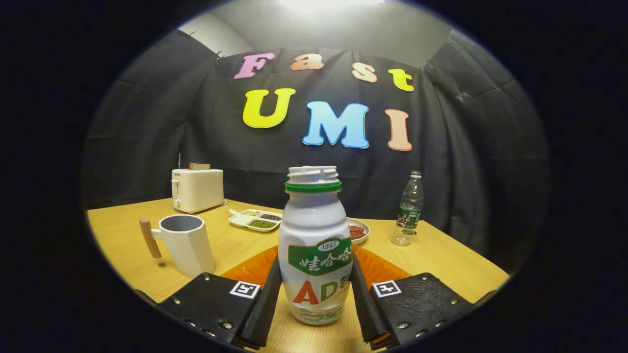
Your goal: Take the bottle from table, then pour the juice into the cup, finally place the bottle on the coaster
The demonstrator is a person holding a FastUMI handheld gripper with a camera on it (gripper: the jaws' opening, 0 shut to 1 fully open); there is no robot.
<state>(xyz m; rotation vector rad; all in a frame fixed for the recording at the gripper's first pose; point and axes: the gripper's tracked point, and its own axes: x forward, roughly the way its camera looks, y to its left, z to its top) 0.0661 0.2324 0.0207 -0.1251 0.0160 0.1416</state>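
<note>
A white juice bottle (315, 245) with a green neck ring and no cap stands upright between my fingers. My gripper (316, 299) is shut on its lower body, one finger pressing each side. Just behind the bottle an orange coaster (250, 269) lies flat on the wooden table (441, 260), partly hidden by the bottle and the fingers. To the left, beyond the left finger, is a white faceted cup (186, 242) with a wooden handle; its inside looks dark. I cannot tell whether the bottle's base rests on the table or hangs just above it.
A white toaster (197, 189) stands at the back left. A divided dish of beans (256, 219) and a small plate (359, 230) lie behind the bottle. A clear water bottle (409, 210) stands at the back right.
</note>
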